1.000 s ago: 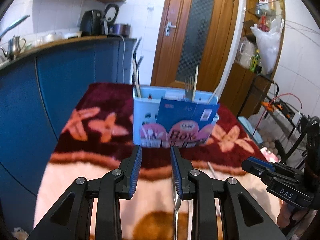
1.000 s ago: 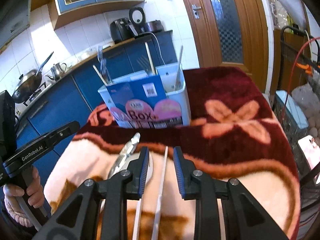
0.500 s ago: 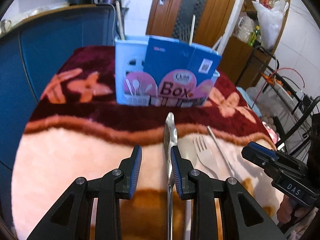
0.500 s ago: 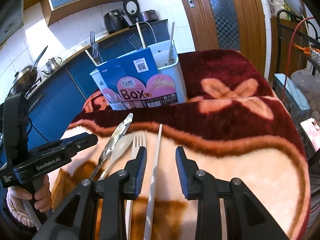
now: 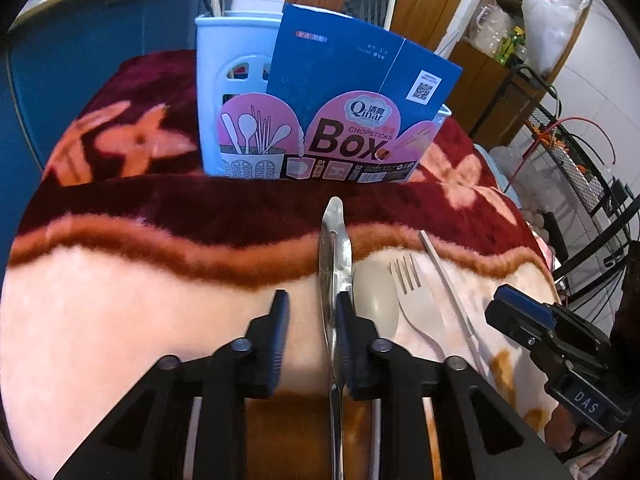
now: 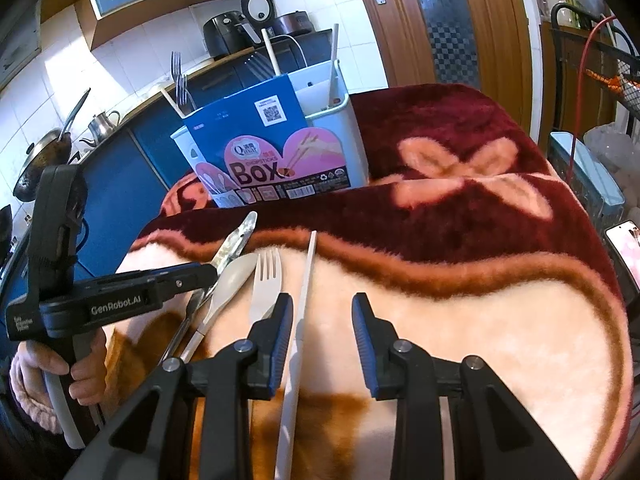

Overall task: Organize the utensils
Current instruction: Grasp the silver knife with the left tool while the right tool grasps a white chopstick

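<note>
A steel knife, a beige spoon, a beige fork and a pale chopstick lie side by side on the blanket. My left gripper straddles the knife. Its jaws are closing, with the knife against the right finger and a gap at the left pad. My right gripper is open low over the chopstick, which runs close to its left finger. Behind stands the pale blue utensil holder with a blue "Chopsticks Box" card; several utensils stick up from it.
The table's blanket drops off at the right, where a wire rack and a phone sit. Blue kitchen cabinets stand to the left, a wooden door behind. A hand holds the left gripper's handle.
The left gripper tipped down and sank toward the blanket, coming astride the knife, and its jaws narrowed. The right gripper sank a little over the chopstick and its jaws widened slightly.
</note>
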The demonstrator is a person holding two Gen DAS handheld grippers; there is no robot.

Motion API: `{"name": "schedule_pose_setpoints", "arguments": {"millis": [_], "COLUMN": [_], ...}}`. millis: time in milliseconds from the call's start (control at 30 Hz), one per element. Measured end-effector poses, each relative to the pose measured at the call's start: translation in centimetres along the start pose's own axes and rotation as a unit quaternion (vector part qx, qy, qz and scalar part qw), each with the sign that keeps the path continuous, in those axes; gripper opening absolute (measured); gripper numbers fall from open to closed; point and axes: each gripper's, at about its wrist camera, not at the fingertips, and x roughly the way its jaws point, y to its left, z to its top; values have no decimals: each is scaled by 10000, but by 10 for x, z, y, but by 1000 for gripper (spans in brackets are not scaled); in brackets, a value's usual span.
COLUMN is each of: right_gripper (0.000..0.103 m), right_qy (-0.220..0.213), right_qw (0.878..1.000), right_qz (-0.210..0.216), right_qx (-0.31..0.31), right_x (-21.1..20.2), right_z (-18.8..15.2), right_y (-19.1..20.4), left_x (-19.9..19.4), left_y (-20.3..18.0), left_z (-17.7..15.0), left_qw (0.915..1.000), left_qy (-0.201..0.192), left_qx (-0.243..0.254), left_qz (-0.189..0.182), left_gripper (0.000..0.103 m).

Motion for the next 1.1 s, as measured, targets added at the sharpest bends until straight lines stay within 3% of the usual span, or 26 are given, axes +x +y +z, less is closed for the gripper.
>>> {"name": "schedule_pose_setpoints", "arguments": {"millis": [133,267,533,733,933,1100], "right_gripper": [34,34,34,34,22,20], "right_qy": [46,130,418,873,1305,1739], "right_qw": [10000,9998,9986,9953,9901,9824], "right_qz": [-18,-117,-69,38,10,-44], "right_qx": [-25,-133,-302,-416,-516,-685], "right_x": [3,6,14,26,33,41], "right_z": [1,1,6,14,25,33], "right_y": [1,4,9,12,11,17], "left_x": [4,2,-20,-19,-16,-11], "left_y": [3,4,18,31,35,36], "left_z": [3,0,-10,-11,-5,5], "left_qw": [9997,9995,9978,9986,9990,9981], "left_qy": [92,-8,-462,-134,162,575], "left_qx": [-129,-188,-285,-396,-397,-203], "left_qz": [-174,-268,368,314,139,14], "left_gripper": [7,2,2,3,3,3]}}
